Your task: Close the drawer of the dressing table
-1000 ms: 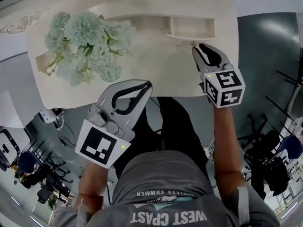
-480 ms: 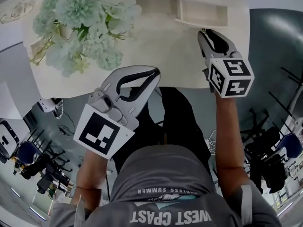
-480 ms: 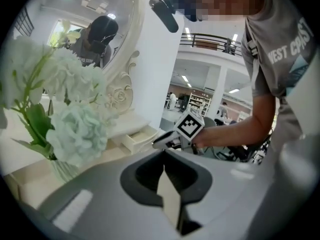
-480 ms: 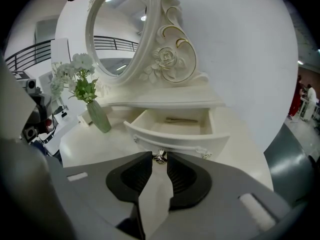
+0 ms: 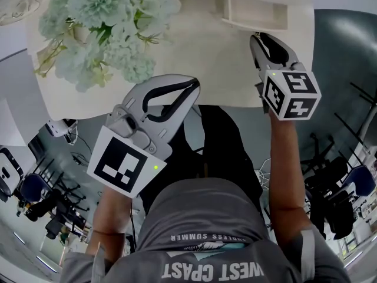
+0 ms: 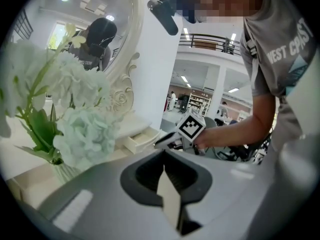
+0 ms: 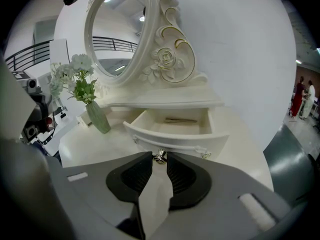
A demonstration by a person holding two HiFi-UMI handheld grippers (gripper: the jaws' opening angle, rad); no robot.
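Observation:
The white dressing table (image 5: pixel 206 58) has a small drawer (image 5: pixel 254 12) standing pulled out under its mirror shelf. In the right gripper view the drawer front (image 7: pixel 175 140) faces me, with something thin lying inside. Its metal knob (image 7: pixel 160 157) sits between the tips of my right gripper (image 7: pixel 160 158) (image 5: pixel 257 38), whose jaws are closing on it; the pads touch it on both sides. My left gripper (image 5: pixel 191 87) (image 6: pixel 164 153) hovers over the table's front edge, shut and holding nothing. From there I see the drawer (image 6: pixel 137 141) and the right gripper's marker cube (image 6: pixel 191 126).
A vase of pale green flowers (image 5: pixel 106 22) (image 7: pixel 85 91) stands on the table's left part. An ornate oval mirror (image 7: pixel 120 29) rises behind the drawer. The table's front edge (image 5: pixel 224 106) is close to my body, with chairs and gear on the floor at both sides.
The head view has shifted, so the table sits a little higher in the picture. The right gripper stays at the knob and the drawer is as far out as before.

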